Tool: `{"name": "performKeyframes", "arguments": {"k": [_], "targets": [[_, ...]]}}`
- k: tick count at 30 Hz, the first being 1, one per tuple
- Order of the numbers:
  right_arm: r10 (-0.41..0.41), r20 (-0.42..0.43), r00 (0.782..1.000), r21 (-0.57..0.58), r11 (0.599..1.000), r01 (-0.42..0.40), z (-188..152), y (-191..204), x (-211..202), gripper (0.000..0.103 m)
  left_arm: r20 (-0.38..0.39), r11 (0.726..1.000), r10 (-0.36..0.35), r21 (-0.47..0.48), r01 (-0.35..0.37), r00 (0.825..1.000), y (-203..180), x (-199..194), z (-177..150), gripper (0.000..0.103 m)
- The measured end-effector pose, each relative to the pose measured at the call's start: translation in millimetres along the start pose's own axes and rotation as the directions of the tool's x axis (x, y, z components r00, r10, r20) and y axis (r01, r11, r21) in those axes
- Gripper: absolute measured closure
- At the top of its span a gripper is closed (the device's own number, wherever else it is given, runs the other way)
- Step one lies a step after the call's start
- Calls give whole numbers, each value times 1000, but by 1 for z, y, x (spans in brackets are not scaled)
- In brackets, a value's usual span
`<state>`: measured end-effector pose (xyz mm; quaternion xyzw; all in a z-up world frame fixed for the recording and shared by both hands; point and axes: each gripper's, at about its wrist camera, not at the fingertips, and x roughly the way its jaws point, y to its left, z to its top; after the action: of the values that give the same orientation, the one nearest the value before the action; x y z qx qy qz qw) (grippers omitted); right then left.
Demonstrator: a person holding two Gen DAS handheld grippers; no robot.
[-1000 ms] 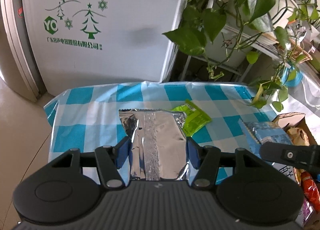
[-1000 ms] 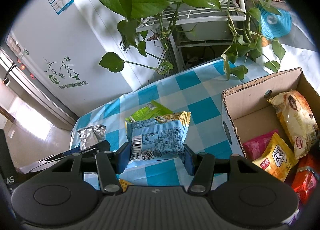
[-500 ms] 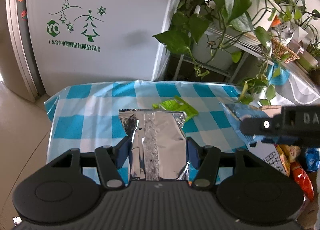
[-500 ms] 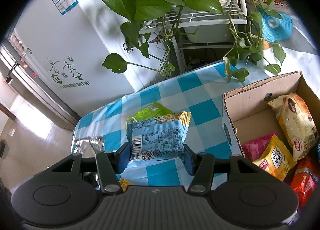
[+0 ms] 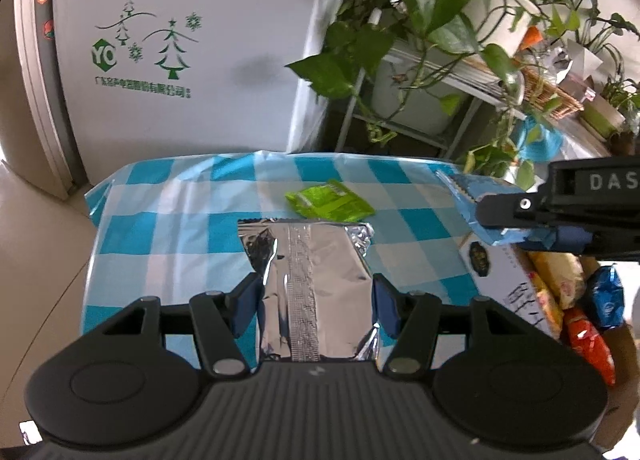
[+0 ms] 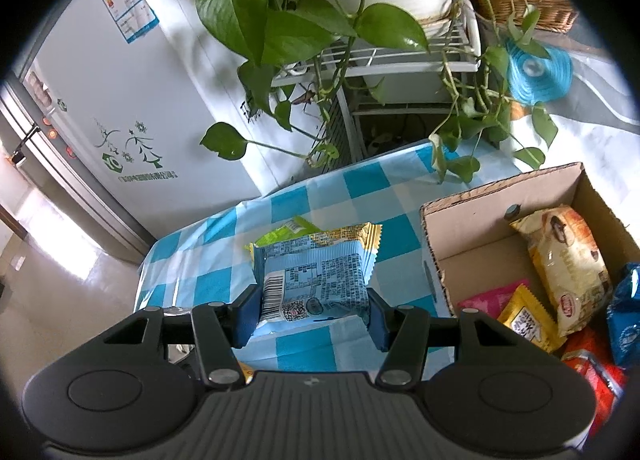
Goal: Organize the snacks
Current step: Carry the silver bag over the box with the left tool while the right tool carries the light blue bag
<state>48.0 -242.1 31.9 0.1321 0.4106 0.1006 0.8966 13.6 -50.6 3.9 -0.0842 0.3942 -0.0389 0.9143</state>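
Note:
My left gripper (image 5: 314,306) is shut on a silver foil snack bag (image 5: 308,280) and holds it above the blue-checked tablecloth (image 5: 160,227). My right gripper (image 6: 312,312) is shut on a light blue snack packet (image 6: 316,280), held above the table just left of the cardboard box (image 6: 436,260). In the left wrist view the right gripper (image 5: 560,215) and its blue packet (image 5: 476,199) hang over the box's white side (image 5: 504,280). A green snack packet (image 5: 330,203) lies flat on the cloth, also seen in the right wrist view (image 6: 288,232).
The box holds several snack bags: a pale yellow one (image 6: 564,260), a yellow one (image 6: 524,320), a pink one (image 6: 488,300), red and blue ones. A trailing plant (image 6: 280,19) on a white rack (image 6: 400,59) hangs over the table's far edge. A white fridge (image 5: 180,51) stands behind.
Both grippers have risen and drifted right with their packets. The right gripper with the blue packet now hangs nearer over the box edge in the left wrist view.

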Motion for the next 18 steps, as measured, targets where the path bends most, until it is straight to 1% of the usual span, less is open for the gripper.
{"name": "performKeyframes", "arguments": {"k": [4,11,18], "targets": [[-12,32,999,-8,1000,12,3,-7,-11,42,9,999,-36,16,35,999,-20,-5,2,44],[23,95,995,22,999,-25,13,-38,-41,42,15,989,-133,65,132,991,-67,-13,5,44],[-21,160,987,70,997,10,19,-85,-72,42,-5,968,-226,110,225,974,-113,-15,2,44]]}}
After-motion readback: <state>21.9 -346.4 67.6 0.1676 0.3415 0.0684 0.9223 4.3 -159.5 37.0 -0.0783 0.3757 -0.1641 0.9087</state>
